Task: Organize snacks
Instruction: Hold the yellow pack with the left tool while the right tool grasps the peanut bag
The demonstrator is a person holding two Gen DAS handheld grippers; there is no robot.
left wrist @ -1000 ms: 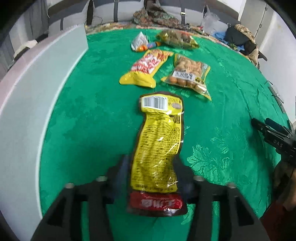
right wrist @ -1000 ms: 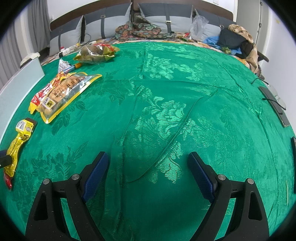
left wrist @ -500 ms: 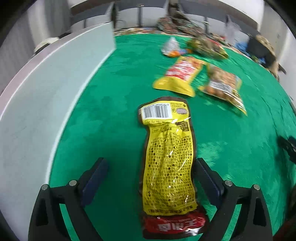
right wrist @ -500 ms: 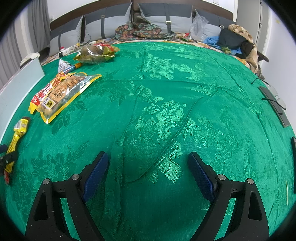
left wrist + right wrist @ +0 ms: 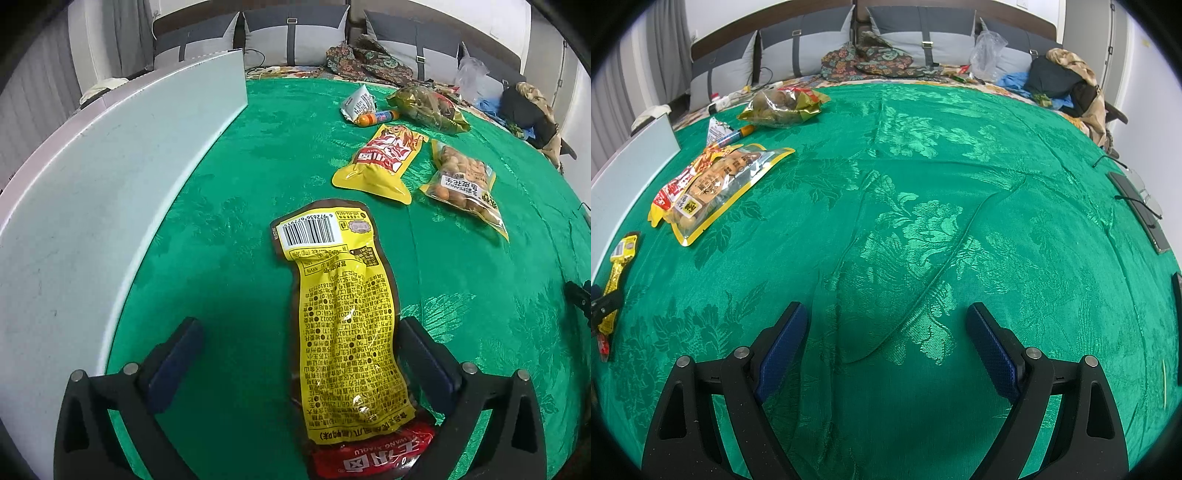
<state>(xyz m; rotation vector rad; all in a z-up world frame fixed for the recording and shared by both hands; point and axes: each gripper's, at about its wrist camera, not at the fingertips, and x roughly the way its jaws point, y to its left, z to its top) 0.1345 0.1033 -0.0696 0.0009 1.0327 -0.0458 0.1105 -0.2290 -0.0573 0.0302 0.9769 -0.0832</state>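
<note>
A long yellow snack packet (image 5: pixel 343 325) with a barcode and a red end lies flat on the green cloth. My left gripper (image 5: pixel 295 343) is open, and the packet's near half lies between its fingers, close to the right one. The packet also shows in the right wrist view (image 5: pixel 617 269). Beyond it lie a yellow-red pouch (image 5: pixel 384 158), a peanut bag (image 5: pixel 465 184), a small white packet (image 5: pixel 358 103) with an orange tube (image 5: pixel 376 118), and an olive bag (image 5: pixel 428 107). My right gripper (image 5: pixel 886 343) is open and empty over bare cloth.
A white board (image 5: pixel 92 192) stands along the left edge of the green cloth (image 5: pixel 923 184). Dark flat devices and a cable (image 5: pixel 1141 206) lie at the right edge. Cushions and clothing (image 5: pixel 882 55) are at the back.
My left gripper has opened and let go of the yellow packet, which now lies on the cloth. The left view has swung toward the white board. The right gripper has not moved.
</note>
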